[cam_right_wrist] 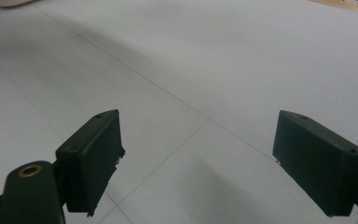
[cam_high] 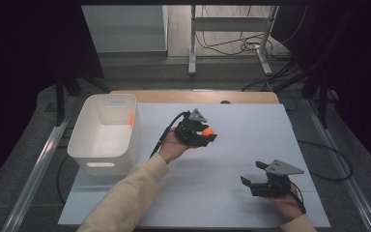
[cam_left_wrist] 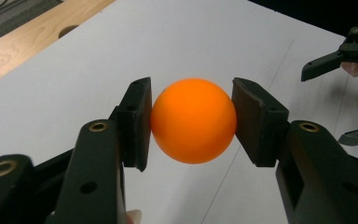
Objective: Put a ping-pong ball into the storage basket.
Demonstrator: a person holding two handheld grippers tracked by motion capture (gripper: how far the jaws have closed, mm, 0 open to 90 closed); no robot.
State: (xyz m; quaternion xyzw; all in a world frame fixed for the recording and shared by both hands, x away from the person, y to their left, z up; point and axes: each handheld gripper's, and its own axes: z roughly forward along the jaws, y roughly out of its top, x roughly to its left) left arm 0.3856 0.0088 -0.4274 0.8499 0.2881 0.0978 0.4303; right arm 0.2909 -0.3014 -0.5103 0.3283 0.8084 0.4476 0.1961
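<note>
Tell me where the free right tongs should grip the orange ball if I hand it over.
Probably across the orange ball at its widest line, on the two sides the left tongs leave bare. Their pads already press its left and right flanks, so bring the open right tongs in crosswise to those. A smooth sphere may slip off-centre.

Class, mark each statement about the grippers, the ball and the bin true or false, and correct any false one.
1. The left gripper grips an orange ball. True.
2. The right gripper also holds a ball. False: its jaws stand open with nothing between them.
3. The white bin stands at the table's left side. True.
4. The orange ball lies inside the bin. False: it is between the left gripper's pads, over the white sheet.
</note>
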